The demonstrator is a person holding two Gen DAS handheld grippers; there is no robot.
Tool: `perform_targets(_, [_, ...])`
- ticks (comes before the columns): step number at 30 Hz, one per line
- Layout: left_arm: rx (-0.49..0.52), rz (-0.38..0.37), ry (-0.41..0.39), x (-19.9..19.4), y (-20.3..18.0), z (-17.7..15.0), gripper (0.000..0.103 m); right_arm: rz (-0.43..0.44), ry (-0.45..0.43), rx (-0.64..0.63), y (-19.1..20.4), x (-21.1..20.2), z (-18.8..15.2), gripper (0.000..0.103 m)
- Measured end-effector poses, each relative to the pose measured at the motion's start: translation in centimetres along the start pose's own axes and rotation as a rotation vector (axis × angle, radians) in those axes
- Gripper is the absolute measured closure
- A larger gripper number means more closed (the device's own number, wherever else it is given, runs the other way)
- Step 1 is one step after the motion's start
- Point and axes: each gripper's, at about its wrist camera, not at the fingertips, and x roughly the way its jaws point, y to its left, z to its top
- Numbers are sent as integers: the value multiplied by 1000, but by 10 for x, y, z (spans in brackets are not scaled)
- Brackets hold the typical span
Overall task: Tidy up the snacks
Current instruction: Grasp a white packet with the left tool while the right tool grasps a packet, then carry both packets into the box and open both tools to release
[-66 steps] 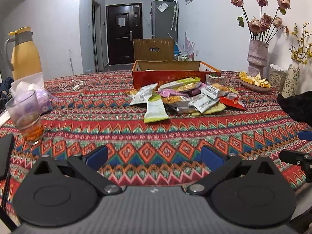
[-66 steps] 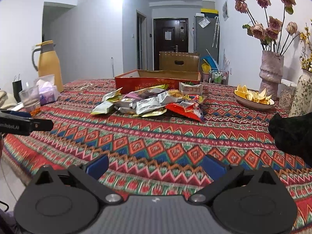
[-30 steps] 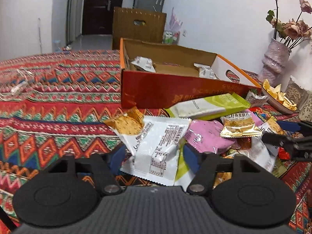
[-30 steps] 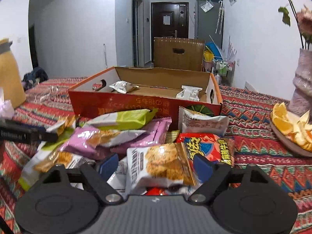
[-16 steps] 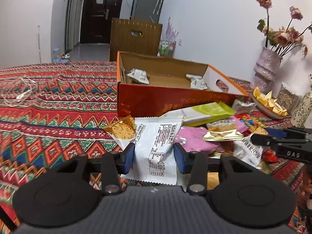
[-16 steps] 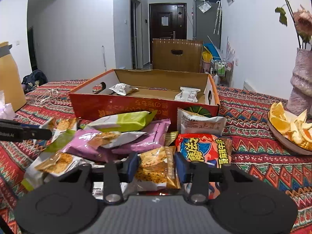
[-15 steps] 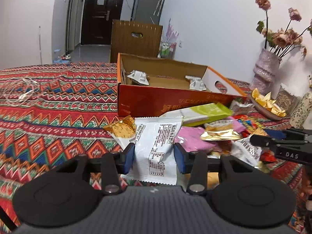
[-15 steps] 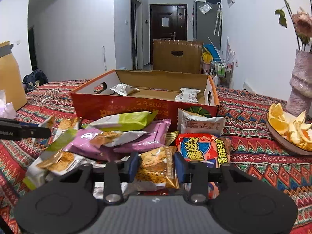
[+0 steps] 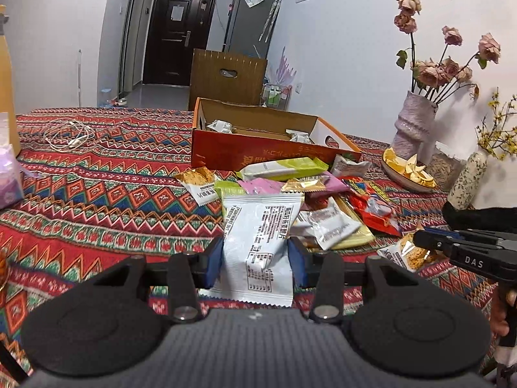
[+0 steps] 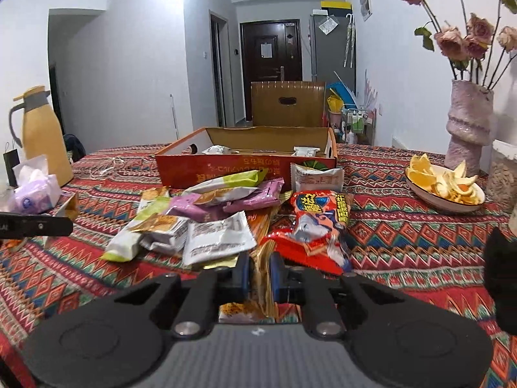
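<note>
Looking along the left wrist view first: the left gripper point(image 9: 255, 260) is clamped on a white snack packet point(image 9: 258, 242), its blue pads pressing both side edges, and the packet stands tilted up from the patterned tablecloth point(image 9: 97, 194). Beyond it lies the snack pile point(image 9: 307, 194): a green packet point(image 9: 281, 168), a pink one, a gold one and a red bag point(image 9: 371, 203), all loose on the cloth. The orange cardboard box point(image 9: 258, 152) stands just behind the pile, open at the top, with two small white packets visible inside. At the right edge the right gripper point(image 9: 420, 239) shows from the side, holding a crumpled orange-brown packet.

In the right wrist view, the right gripper point(image 10: 259, 271) has just been closing, and its jaws now stand nearly together, pinching a thin orange-brown snack packet point(image 10: 261, 258) edge-on between the pads. The red bag point(image 10: 320, 226) lies just beside it, and the purple packets point(image 10: 226, 200) and green packet point(image 10: 226, 179) lie between gripper and box point(image 10: 245, 168). A bowl of orange peel point(image 10: 446, 187) sits well apart to the right, a yellow jug point(image 10: 42, 135) to the left.

Progress judgement: early stage. Two packets rest in the box, two are gripped and not yet delivered, and most of the pile remains on the cloth. Remaining work appears to be carrying both held packets to the box, then clearing the rest.
</note>
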Motion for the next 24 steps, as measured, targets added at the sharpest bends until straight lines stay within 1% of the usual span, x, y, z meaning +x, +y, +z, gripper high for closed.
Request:
perform_targets(3, [3,4,-7,-12,-7,-5,60,-1,-19,2,1,-19,-6,91])
perform_targets(8, [14,-3,-34,-28,-17,-9,60,6,-74,-2,0,-48,-5,91])
perform_targets(14, [31,-2,-46,-27,-23,-2,60,7,-94,-15,-2,-50,2,91])
perform_targets(17, [45,2,-50,-16,-24,11,60,11,-103,-33,-2,-44,11,91])
perform_targets(20, [56,0,-64,-1,-23,33,60,16,-117,-55,-5,-30,29,91])
perform_targets(24, [67,-4,-72,39,-22,75,60,44,-141,-68,-13,-2,65,91])
